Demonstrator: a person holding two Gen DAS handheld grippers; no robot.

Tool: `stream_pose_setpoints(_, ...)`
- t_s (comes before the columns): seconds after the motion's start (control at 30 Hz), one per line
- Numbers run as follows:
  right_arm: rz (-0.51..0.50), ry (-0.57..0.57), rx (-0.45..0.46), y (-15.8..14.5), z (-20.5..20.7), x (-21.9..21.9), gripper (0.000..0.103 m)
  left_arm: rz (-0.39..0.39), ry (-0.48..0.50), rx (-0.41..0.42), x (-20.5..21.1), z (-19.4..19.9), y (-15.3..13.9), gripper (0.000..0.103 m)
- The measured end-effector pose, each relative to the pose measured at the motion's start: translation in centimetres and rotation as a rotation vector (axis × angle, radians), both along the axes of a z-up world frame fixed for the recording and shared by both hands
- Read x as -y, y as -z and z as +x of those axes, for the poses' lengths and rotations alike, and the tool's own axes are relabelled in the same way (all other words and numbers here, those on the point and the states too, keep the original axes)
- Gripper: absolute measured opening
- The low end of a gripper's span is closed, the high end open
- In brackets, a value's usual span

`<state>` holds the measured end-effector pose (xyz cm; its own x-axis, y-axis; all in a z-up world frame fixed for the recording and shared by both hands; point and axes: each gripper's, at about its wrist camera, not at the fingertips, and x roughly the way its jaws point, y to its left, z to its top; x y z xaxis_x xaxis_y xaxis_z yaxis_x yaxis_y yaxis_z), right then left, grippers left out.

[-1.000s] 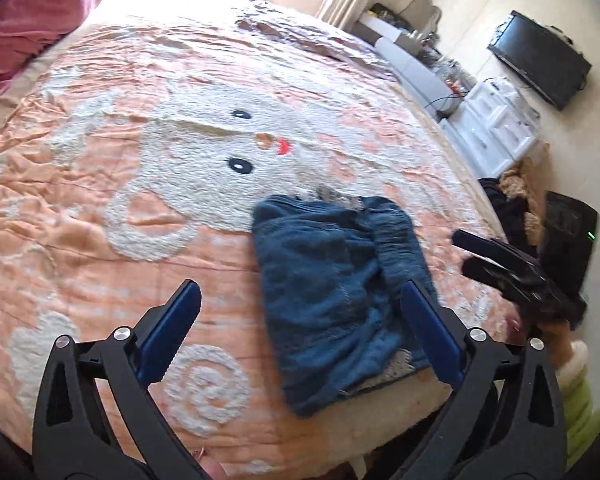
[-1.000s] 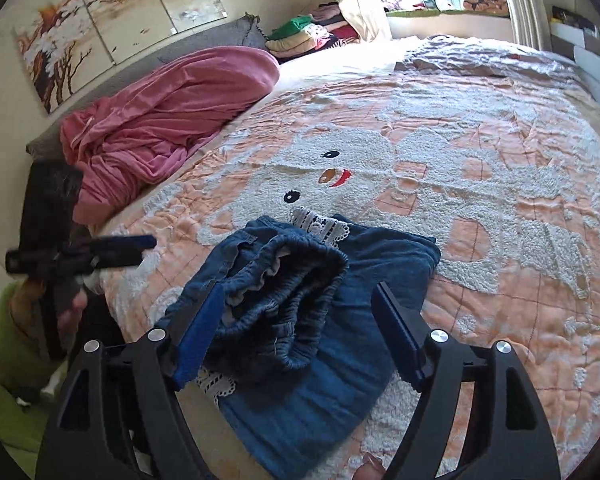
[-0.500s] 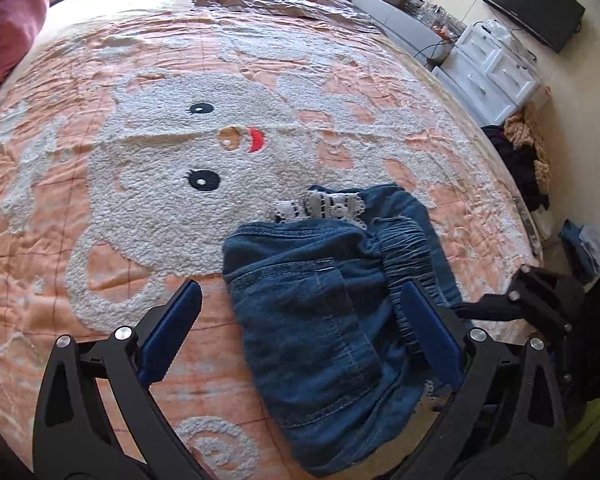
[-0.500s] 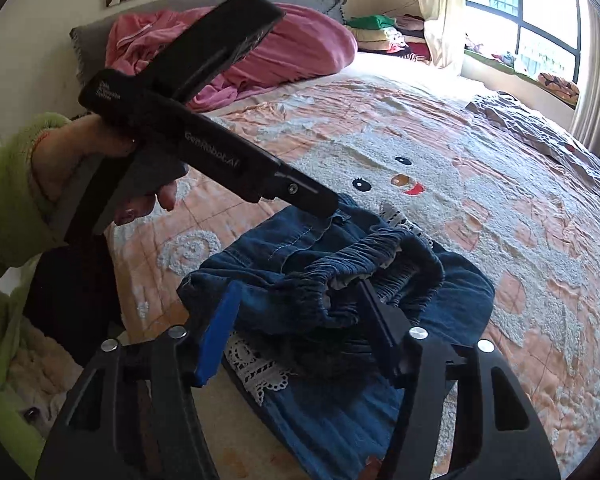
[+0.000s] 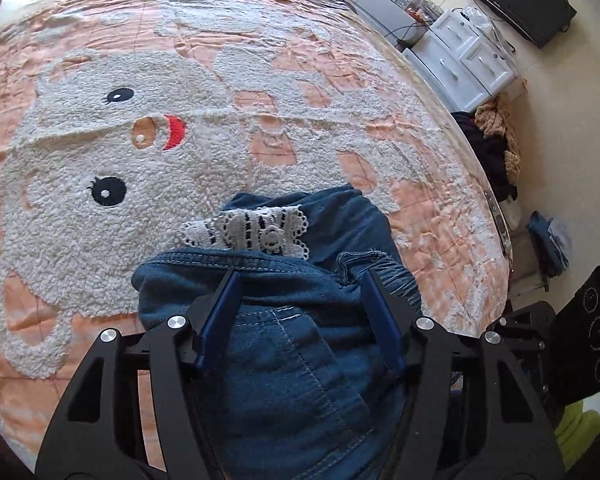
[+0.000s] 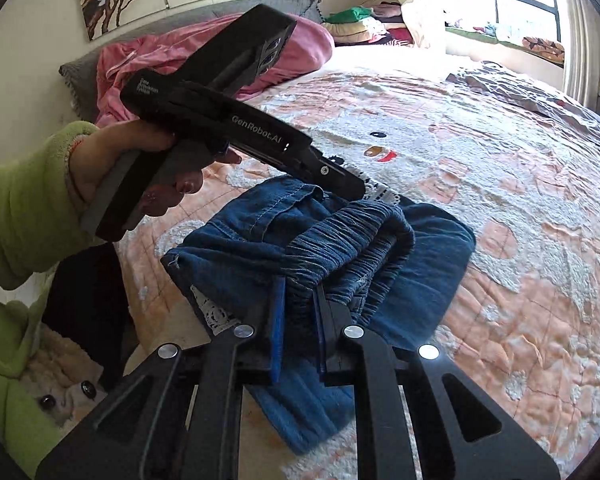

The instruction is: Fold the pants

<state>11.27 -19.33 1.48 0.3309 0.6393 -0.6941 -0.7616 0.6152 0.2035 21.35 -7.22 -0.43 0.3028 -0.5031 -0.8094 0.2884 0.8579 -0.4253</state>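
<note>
Pants (image 5: 284,360), folded blue denim, lie on the bed (image 5: 340,92) near its edge. Right gripper (image 6: 300,304) is closing and pinches their elastic waistband. Left gripper (image 5: 300,304) is half open and closing, with denim between its jaws.

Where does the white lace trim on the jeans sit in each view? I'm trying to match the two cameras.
Left wrist: lace trim at centre, above the folded jeans.
Right wrist: lace low left, under the jeans' near edge.
Shared landmark: the bedspread's red mouth.
</note>
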Motion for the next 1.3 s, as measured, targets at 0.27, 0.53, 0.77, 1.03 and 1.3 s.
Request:
stream_pose_setpoints(0.27, -0.026, 0.046, -0.053, 3.3, -0.8, -0.5, 0.015, 0.128, 0.051, 0.071, 1.8, -0.8, 1.7, 0.058)
stream_pose_setpoints(0.53, 0.016, 0.120, -0.036, 1.3, -1.9, -0.9, 0.035, 0.114, 0.070, 0.067, 0.5, 0.2, 2.5, 0.064)
stream_pose_setpoints(0.77, 0.081, 0.027, 0.099, -1.9, -5.3, -3.2, 0.035, 0.097, 0.058, 0.058, -1.1, -0.6, 0.2, 0.074)
stream_pose_setpoints(1.03, -0.208, -0.177, 0.311, 0.6, -6.4, -11.0, 0.047, 0.062, 0.032, 0.028, -5.5, -4.1, -1.0, 0.074)
stream_pose_setpoints(1.3, -0.330, -0.305, 0.361, 3.0, -6.9, -12.6, 0.011, 0.076, 0.047, -0.033, -4.1, -3.0, 2.5, 0.051)
